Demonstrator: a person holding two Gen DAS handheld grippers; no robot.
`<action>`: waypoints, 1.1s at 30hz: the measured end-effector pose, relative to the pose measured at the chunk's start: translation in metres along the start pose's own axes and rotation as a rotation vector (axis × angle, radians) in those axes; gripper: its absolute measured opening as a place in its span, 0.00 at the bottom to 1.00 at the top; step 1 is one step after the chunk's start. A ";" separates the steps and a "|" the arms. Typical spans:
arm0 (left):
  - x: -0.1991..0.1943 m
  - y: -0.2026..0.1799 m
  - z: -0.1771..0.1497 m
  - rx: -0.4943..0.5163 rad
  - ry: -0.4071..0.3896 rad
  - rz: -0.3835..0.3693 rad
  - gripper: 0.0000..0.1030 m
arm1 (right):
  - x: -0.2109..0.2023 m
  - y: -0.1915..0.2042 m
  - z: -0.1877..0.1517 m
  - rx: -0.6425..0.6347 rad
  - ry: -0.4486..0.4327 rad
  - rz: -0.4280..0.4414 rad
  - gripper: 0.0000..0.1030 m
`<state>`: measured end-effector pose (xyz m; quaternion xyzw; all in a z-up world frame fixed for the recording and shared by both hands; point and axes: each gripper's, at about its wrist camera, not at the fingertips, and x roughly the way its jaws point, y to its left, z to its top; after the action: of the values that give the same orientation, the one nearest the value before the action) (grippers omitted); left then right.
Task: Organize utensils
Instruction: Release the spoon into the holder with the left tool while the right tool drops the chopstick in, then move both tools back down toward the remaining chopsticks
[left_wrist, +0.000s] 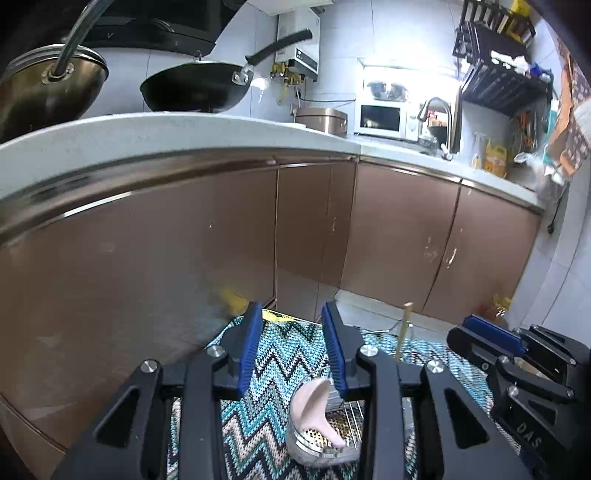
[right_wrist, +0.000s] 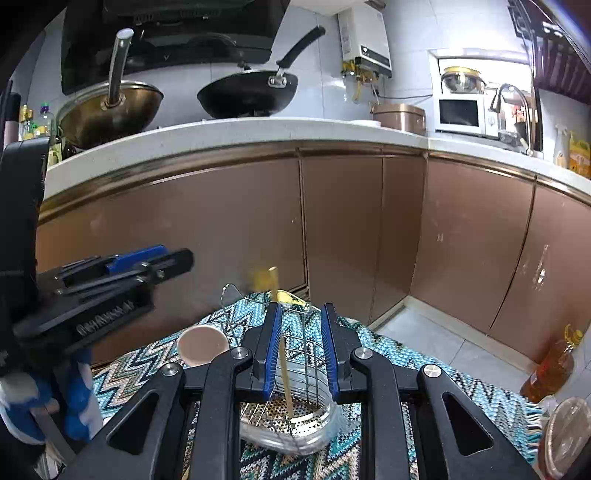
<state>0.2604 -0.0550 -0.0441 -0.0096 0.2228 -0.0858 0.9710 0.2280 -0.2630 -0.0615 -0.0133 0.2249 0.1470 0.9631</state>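
Observation:
A wire utensil holder (right_wrist: 295, 424) with a perforated base stands on a zigzag mat (right_wrist: 391, 362). My right gripper (right_wrist: 302, 310) hangs open over it. A wooden chopstick (right_wrist: 284, 369) stands in the holder between the jaws, close to the left pad, and is not pinched. In the left wrist view my left gripper (left_wrist: 291, 308) is open above the holder (left_wrist: 325, 439). A pink spoon (left_wrist: 317, 406) leans inside the holder, just under the right finger and free of the pads. The spoon's bowl (right_wrist: 202, 345) also shows in the right wrist view.
Brown cabinet doors (left_wrist: 184, 240) rise just beyond the mat under a white countertop (left_wrist: 147, 129) with two woks. An oil bottle (right_wrist: 554, 365) and a lidded container (right_wrist: 565, 432) stand on the floor at the right. A blue-and-white gloved hand (right_wrist: 74, 391) holds the left gripper.

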 end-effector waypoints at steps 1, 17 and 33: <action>-0.009 0.005 0.002 -0.001 -0.005 -0.003 0.31 | -0.009 0.001 0.002 -0.005 -0.006 -0.004 0.21; -0.131 0.072 -0.010 0.013 -0.006 0.006 0.31 | -0.102 0.036 -0.014 -0.022 0.020 0.021 0.21; -0.173 0.096 -0.051 -0.031 0.118 -0.025 0.39 | -0.155 0.050 -0.048 0.032 0.075 0.053 0.21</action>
<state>0.1004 0.0700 -0.0206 -0.0224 0.2807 -0.0947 0.9549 0.0607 -0.2624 -0.0351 0.0027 0.2634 0.1681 0.9499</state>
